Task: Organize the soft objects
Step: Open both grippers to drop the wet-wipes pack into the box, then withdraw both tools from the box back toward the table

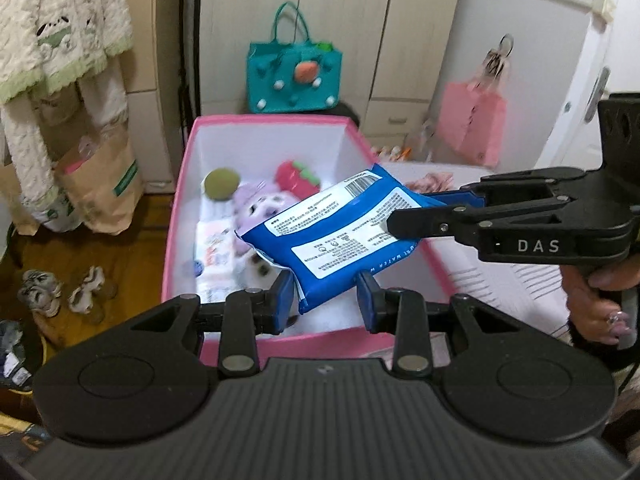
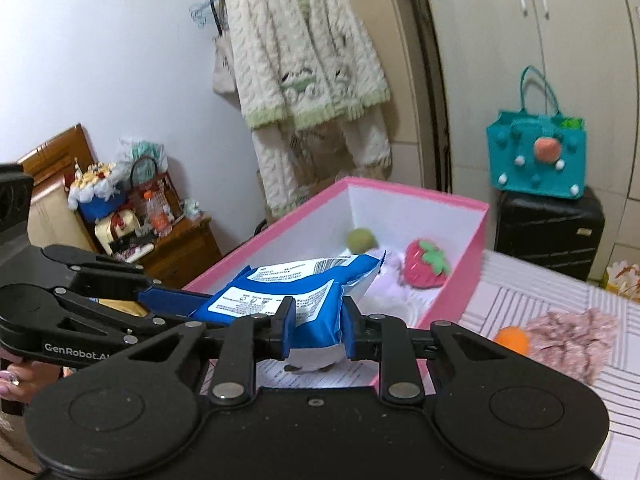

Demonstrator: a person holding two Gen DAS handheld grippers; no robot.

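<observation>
item: blue wipes pack [image 1: 340,232], label side up, held in the air over the near end of the pink box [image 1: 182,184], clamped at its near edge between the blue pads of the left claw [image 1: 325,298] and at its right edge by the right claw [image 1: 416,216]. box contents: green ball [image 1: 221,183], strawberry plush [image 1: 297,178], purple plush [image 1: 256,210], white pack [image 1: 214,256]. surroundings: teal bag [image 1: 294,74] behind the box; pink fluffy item [image 2: 572,342] and orange ball [image 2: 512,340] on the striped surface [image 2: 532,296] beside it.

Both wrist views near pink box [image 1: 372,148]
</observation>
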